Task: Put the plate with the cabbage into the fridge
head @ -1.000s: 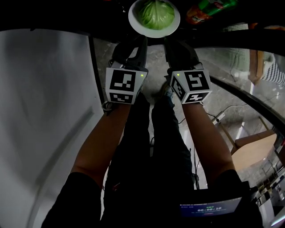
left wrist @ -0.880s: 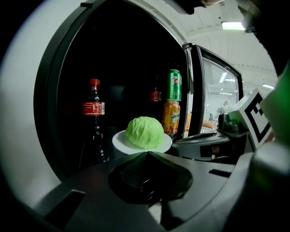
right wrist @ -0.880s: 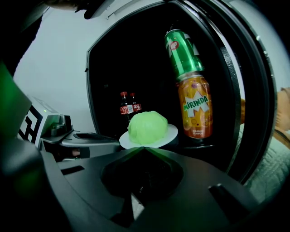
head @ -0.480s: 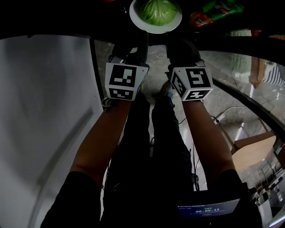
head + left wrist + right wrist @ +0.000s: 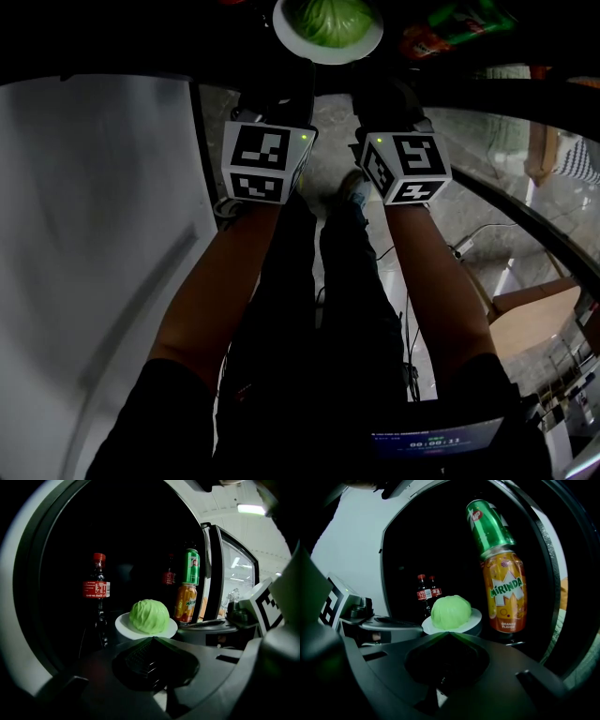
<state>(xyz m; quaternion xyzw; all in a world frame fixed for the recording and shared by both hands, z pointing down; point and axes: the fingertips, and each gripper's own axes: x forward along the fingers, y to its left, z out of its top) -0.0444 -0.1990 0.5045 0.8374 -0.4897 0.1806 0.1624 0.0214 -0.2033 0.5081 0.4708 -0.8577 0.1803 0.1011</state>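
Stage: I judge the job nearly done. The plate is inside the dark fridge, and what is left is to set it down, let go and draw back. The dark hides whether the plate already rests on a shelf.

Forearms: bare, reaching side by side towards the plate, over my dark trousers.

Marker cubes: a left cube and a right cube ride just short of the plate. They are hard-edged, matt black and white.

Left gripper: my fingers are drawn together to a point on the plate's near rim, and I judge them pinched on it. The casing is smooth dark plastic with ribbed pads.

Right gripper: the same, closed to a tip on the near rim, just right of my left one.

Plate: round, white, glossy and shallow, and it looks level.

Cabbage: a pale green dome, waxy and faintly veined. It sits at the plate's middle and covers most of it.

Cans: just right of the plate stands an orange soda can with a green can stacked on top. Both are smooth printed metal cylinders.

Bottles: a dark cola bottle with a red cap and label stands left of the plate, and more stand behind it.

Door: a glass door stands open to the right of the plate, its glass catching the room's light.
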